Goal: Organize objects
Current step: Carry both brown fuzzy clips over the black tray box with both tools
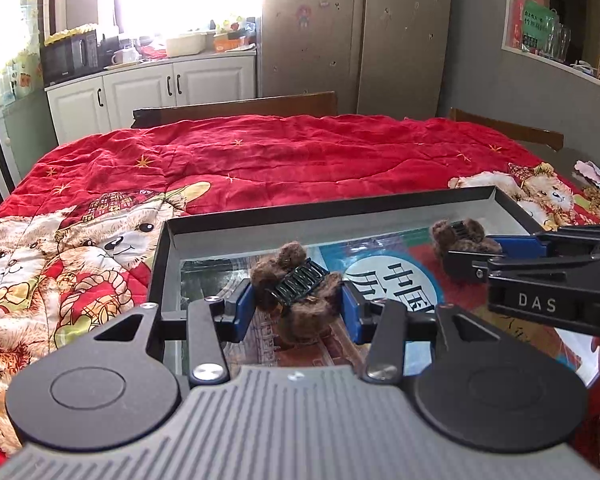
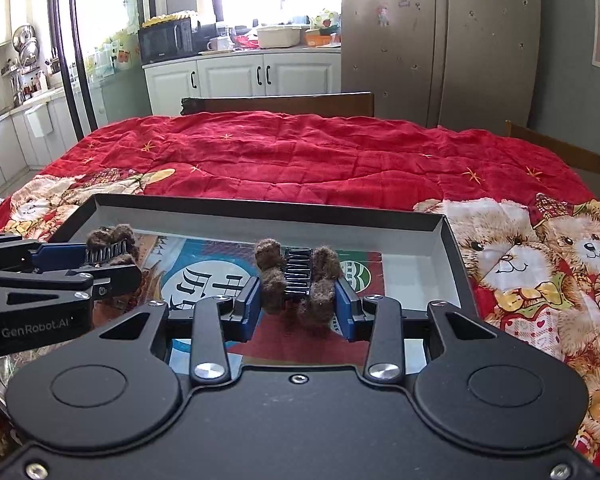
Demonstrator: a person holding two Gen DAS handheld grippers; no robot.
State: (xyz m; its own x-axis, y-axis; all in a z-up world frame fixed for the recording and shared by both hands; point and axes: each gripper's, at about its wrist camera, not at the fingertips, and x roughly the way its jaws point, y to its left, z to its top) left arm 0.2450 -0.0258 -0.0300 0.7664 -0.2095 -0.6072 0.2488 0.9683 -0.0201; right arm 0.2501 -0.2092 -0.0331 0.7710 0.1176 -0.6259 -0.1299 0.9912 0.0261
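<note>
While both tools hang over the box, I read my two wrist views like this:

Left gripper (image 1: 298,306): my blue pads sit narrowed against a fuzzy brown hair claw clip (image 1: 296,292); its black teeth face up; it is held above the box floor, whether touching the floor I cannot tell.

Right gripper (image 2: 298,306): likewise closed in on a second fuzzy brown claw clip (image 2: 298,280), black comb teeth between two furry lobes; I see it in the left view too, further right (image 1: 462,236).

Box: shallow black tray-like box lid (image 2: 260,205) with pale inner walls; a printed sheet with Chinese characters (image 2: 204,280) lies on its floor; both clips are over it, well apart.

Surface: red quilt with teddy bear prints (image 2: 320,160) under the box; wooden chair backs behind.
</note>
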